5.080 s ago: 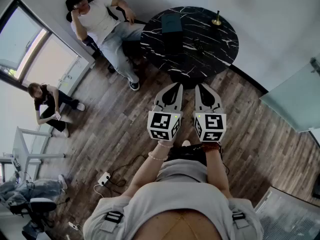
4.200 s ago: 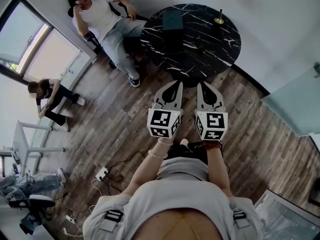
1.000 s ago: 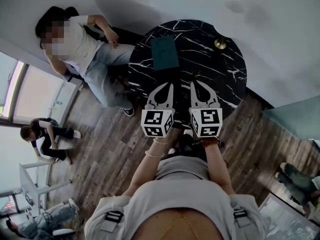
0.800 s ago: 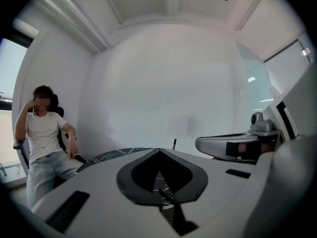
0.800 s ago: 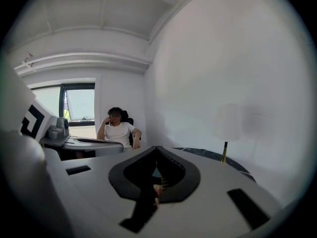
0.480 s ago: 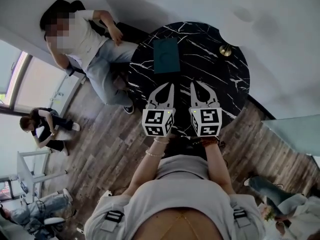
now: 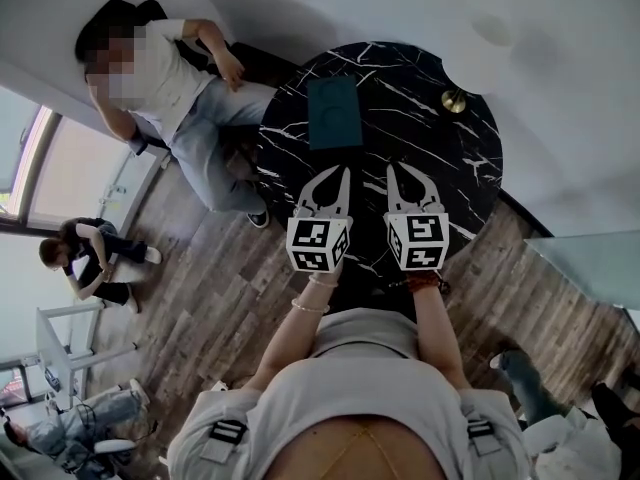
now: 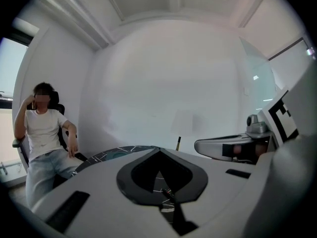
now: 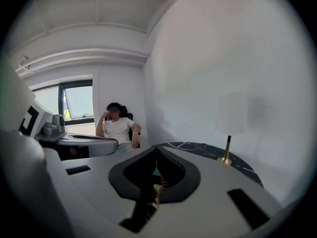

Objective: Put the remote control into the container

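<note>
- Jaws of the left gripper point(image 8: 158, 150): tips pressed together, nothing between them, held over the near rim of the worktop point(image 7: 455, 163).
- Jaws of the right gripper point(image 9: 156, 148): likewise closed tip to tip and empty. This gripper sat just beside the left one without touching it, and both pointed across the marble.
- Support, worktop: round black marble with white veins. Its far edge ran close under the white wall point(image 7: 350, 8), and its left edge lay just beside the knees of the seated person point(image 7: 170, 78).
- Task item, remote control point(image 8: 167, 192): a small dark oblong lying flat on the marble, seen through the opening behind the left jaws' tips. The head view showed it too small and dark to pick out.
- Task item, container point(image 7: 334, 113): dark teal and rectangular, on the far left part of the marble. It lay well ahead of the left jaws, with a bare veined stretch between.
- Fixture, brass stand point(image 7: 455, 101): upright near the far right rim, well apart from the container.
- Surroundings: a wood-plank floor point(image 7: 230, 288) ran round the near and left sides. A second person point(image 7: 85, 263) sat low by the window point(image 7: 20, 158), well apart.
</note>
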The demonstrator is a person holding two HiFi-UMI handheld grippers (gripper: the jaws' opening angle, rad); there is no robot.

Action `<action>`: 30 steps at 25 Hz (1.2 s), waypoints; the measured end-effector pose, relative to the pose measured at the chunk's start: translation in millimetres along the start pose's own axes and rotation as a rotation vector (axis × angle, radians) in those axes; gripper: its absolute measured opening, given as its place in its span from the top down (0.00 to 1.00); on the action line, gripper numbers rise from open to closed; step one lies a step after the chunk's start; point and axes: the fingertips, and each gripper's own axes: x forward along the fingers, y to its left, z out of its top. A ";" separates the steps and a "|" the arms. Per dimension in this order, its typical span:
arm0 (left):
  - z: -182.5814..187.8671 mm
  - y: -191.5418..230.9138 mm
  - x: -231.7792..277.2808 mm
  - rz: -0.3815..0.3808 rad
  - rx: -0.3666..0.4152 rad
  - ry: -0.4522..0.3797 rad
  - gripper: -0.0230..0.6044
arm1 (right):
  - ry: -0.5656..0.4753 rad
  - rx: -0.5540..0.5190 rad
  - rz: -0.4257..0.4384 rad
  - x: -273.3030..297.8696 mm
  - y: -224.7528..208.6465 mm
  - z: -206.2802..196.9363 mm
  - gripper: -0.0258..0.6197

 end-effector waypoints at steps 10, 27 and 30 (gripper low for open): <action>-5.8 16.5 16.9 -0.051 0.002 0.034 0.96 | 0.042 0.043 -0.019 19.8 2.6 -5.4 0.94; -13.9 39.4 27.2 -0.056 -0.015 0.065 0.96 | 0.232 0.010 -0.067 43.0 -62.2 -52.7 0.94; -15.6 47.7 25.8 -0.040 -0.022 0.067 0.96 | 0.281 -0.005 -0.065 49.8 -67.0 -73.3 0.94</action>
